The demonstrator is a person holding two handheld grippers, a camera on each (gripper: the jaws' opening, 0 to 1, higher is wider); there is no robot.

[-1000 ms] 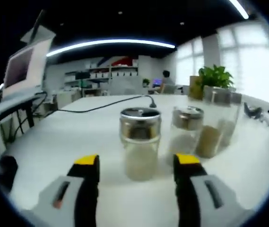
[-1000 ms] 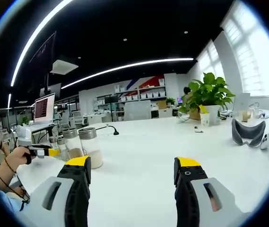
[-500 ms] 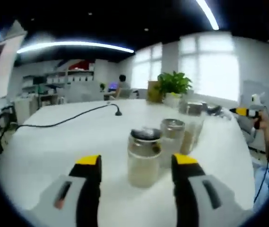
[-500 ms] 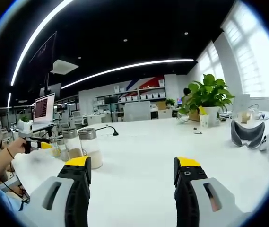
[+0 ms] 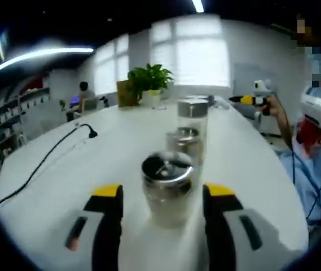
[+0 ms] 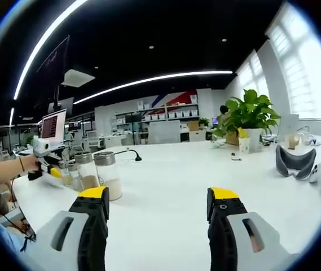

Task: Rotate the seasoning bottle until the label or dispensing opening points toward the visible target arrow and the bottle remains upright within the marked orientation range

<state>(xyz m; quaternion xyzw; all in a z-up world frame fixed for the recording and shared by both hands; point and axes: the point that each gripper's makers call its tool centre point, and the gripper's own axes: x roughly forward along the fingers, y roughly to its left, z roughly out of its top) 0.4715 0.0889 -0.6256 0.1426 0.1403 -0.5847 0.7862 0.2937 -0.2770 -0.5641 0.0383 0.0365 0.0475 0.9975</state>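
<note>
Three glass seasoning bottles with metal lids stand upright in a row on the white table [image 5: 92, 169]. In the left gripper view the nearest bottle [image 5: 167, 189] stands between the yellow-tipped jaws of my left gripper [image 5: 163, 195], which is open and not touching it. The middle bottle [image 5: 184, 144] and the far bottle [image 5: 192, 116] line up behind it. In the right gripper view the bottles [image 6: 108, 175] sit at the far left, with the left gripper [image 6: 50, 170] behind them in a person's hand. My right gripper [image 6: 157, 200] is open over bare table with nothing between its jaws. No arrow mark is visible.
A black cable [image 5: 47, 158] runs across the table to the left. A potted plant [image 6: 249, 116] and a grey headset [image 6: 295, 161] sit at the right. A monitor [image 6: 52, 127] stands beyond the bottles. The person's sleeve [image 5: 304, 169] lies along the table's right edge.
The left gripper has swung round the bottles and come closer, so they now line up one behind another. The right gripper has stayed still.
</note>
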